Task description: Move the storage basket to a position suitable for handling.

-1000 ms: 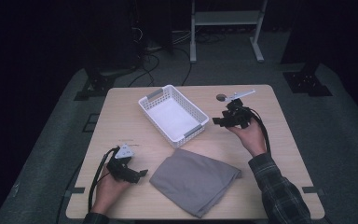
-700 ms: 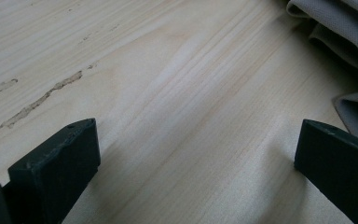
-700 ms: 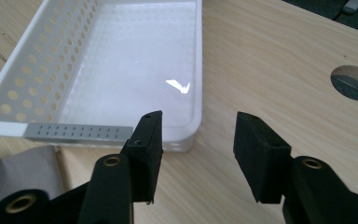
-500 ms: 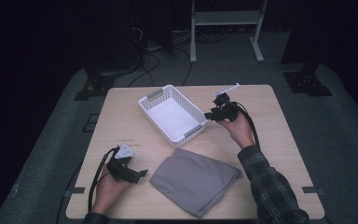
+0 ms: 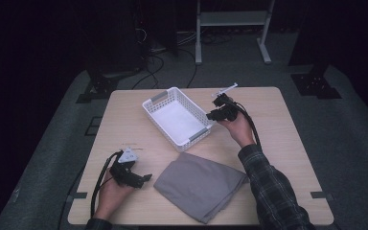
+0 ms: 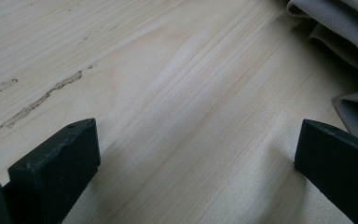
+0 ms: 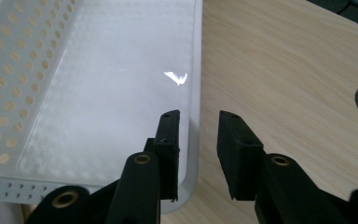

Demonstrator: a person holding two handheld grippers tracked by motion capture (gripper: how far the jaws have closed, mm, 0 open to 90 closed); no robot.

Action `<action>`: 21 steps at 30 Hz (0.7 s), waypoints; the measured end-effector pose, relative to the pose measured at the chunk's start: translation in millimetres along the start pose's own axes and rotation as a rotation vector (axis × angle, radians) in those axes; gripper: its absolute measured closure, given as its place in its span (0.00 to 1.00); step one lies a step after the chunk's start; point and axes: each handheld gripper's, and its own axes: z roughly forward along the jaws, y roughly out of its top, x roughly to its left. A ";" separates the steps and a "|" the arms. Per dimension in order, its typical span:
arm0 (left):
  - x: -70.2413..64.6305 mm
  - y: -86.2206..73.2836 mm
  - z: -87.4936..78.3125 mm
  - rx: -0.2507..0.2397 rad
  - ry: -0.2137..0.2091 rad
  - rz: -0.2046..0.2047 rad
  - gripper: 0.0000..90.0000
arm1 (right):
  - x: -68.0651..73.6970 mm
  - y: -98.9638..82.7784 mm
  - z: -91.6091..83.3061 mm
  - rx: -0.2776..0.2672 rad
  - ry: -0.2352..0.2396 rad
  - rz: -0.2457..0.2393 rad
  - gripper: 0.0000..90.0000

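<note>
The right gripper (image 7: pixel 196 140) straddles the near long wall of the white basket (image 5: pixel 159 97) at its corner — one jaw inside, one outside, jaws narrow, just closing, not yet pressing — with the wall running straight ahead.

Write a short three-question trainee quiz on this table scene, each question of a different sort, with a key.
1. True or false: the white basket has something lying in it.
2. Which part of the basket do the right gripper jaws straddle? A. a long wall B. its floor C. its far corner
3. Fill in: the left gripper rests open over bare table, beside the grey ____.

Key
1. False: it is empty.
2. A. One jaw is inside the basket, one outside, the wall between them; they have just been closing.
3. Cloth.
</note>
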 end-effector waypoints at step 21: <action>0.0 0.0 0.0 0.000 0.000 0.000 0.00 | -3.4 -1.2 5.0 0.040 -0.022 -0.006 0.93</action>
